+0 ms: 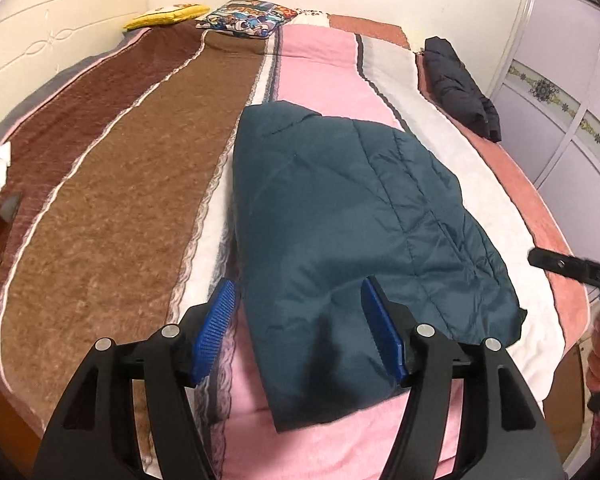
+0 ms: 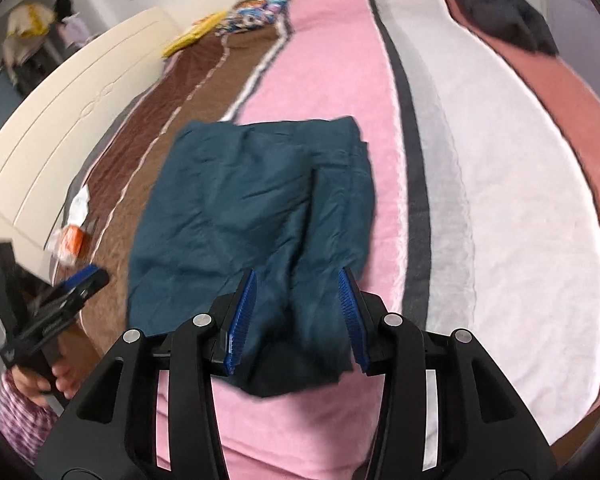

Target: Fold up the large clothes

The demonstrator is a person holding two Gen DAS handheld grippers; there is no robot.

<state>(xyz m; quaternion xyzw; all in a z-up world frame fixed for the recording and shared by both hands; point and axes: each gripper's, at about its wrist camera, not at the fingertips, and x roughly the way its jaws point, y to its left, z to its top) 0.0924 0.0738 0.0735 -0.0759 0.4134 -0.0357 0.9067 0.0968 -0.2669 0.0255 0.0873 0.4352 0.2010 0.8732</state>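
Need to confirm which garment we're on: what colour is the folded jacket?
Dark teal, with quilted stitching: jacket. Clearest in the left wrist view.

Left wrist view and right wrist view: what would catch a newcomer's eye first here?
The folded teal quilted jacket lies mid-bed on the pink, white and brown striped blanket, dominating both views. Just above its near edge hover the blue-padded left gripper and right gripper, both open with nothing clamped. Farther off, a dark navy folded garment rests at the bed's far right edge.
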